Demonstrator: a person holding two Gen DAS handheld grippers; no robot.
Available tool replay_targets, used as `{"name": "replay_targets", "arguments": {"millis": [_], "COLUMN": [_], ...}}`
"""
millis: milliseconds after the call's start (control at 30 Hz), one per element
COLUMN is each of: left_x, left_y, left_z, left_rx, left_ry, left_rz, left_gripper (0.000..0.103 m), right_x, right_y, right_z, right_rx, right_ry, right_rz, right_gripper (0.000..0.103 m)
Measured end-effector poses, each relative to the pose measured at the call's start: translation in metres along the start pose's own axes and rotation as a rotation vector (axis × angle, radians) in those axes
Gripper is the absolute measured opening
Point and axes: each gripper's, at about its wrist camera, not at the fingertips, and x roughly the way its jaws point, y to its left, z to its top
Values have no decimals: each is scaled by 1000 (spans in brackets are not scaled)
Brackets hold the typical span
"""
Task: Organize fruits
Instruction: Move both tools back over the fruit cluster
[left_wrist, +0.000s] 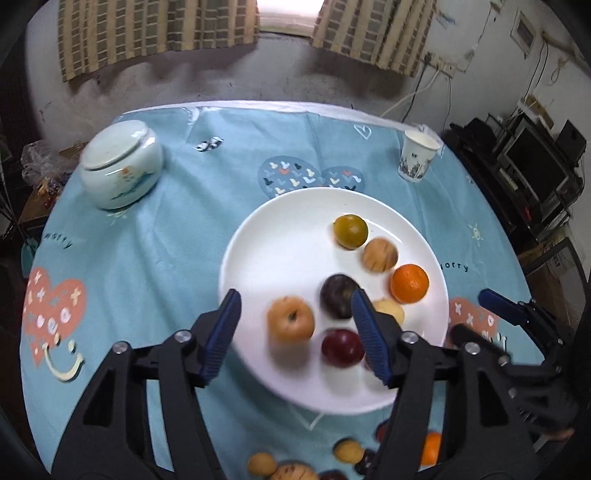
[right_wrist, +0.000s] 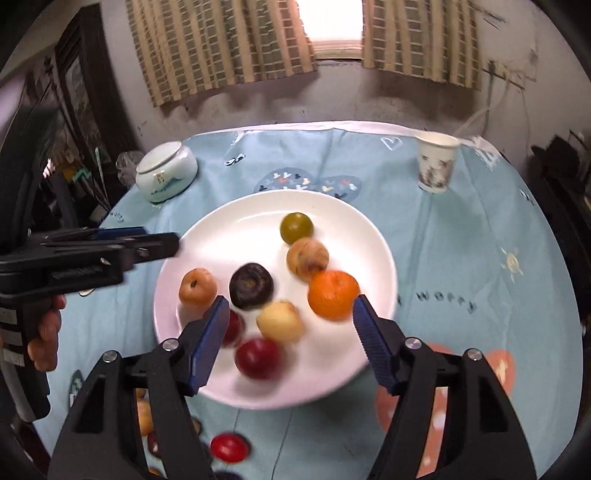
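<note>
A white plate on the blue tablecloth holds several fruits: a green plum, a tan fruit, an orange, a dark plum, a peach-coloured fruit, a yellow fruit and a red plum. My left gripper is open and empty above the plate's near side. My right gripper is open and empty over the yellow fruit.
Several loose fruits lie on the cloth in front of the plate. A pale lidded ceramic jar stands far left, a paper cup far right. The other gripper shows at each view's edge.
</note>
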Motion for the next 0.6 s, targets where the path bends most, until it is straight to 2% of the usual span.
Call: {"name": "replay_targets", "arguments": {"millis": [100, 200, 300, 367, 500, 600], "left_x": [-32, -59, -76, -83, -85, -90], "left_y": [11, 15, 12, 10, 3, -3], "left_z": [-30, -72, -120, -148, -182, -194], "left_rx": [8, 57, 119, 132, 150, 167], "left_ry": [-26, -19, 19, 67, 141, 141], "left_rz": [-7, 28, 65, 53, 37, 49], "left_gripper": [68, 69, 74, 75, 75, 75], "right_x": [-28, -47, -55, -60, -68, -75], "right_y": [-14, -18, -14, -5, 9, 21], "right_z": [-40, -96, -146, -168, -184, -185], "right_rx": [59, 107, 165, 175, 175, 139], "right_ry": [39, 120, 212, 251, 256, 244], "right_rz": [43, 33, 45, 55, 88, 99], "right_gripper": [70, 70, 70, 70, 70, 70]}}
